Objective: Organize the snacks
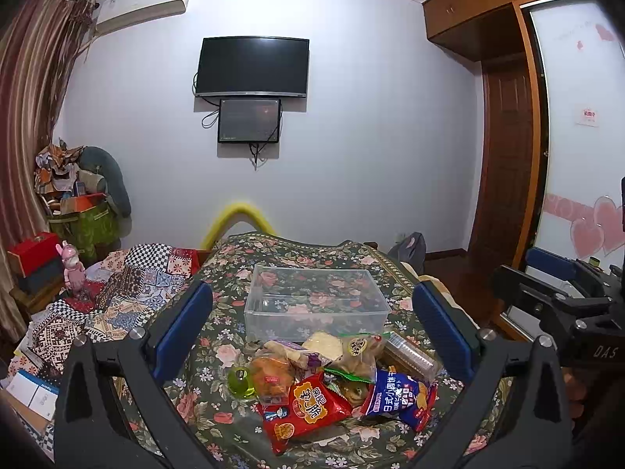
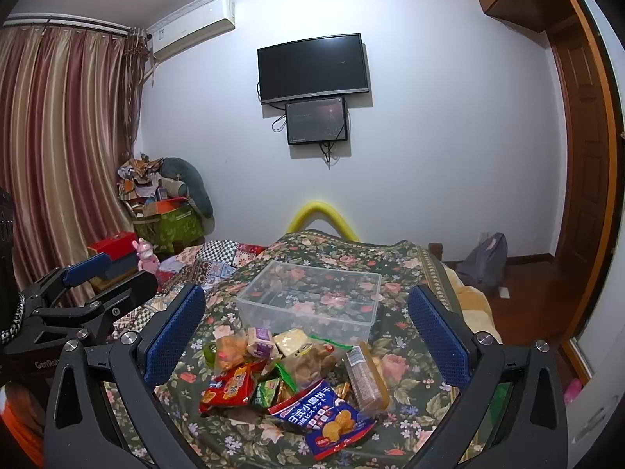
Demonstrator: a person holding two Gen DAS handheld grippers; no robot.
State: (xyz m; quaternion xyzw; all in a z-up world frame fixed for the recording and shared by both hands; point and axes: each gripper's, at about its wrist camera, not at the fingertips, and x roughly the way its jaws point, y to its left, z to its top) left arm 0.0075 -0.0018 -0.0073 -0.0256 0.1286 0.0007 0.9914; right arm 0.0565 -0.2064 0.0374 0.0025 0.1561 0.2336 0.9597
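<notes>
Left gripper (image 1: 312, 328) hanging above snack pile, jaws spread wide, gripping nothing. Right gripper (image 2: 306, 330) likewise hovering, jaws spread wide, nothing between pads. Snacks lying heaped on floral cloth (image 1: 218, 410): blue biscuit packet (image 1: 402, 398) nearest right, red packet (image 1: 308, 406) beside it, green jelly cup (image 1: 240, 379) at left edge of heap. Clear plastic box (image 1: 316, 305) sitting just beyond heap, nothing showing inside. Further off, TV (image 1: 252, 67) hanging on wall.

Mixed snack packets (image 1: 332, 387) heaped on the floral bed, clear plastic box (image 1: 316, 305) set upright just behind, empty.
</notes>
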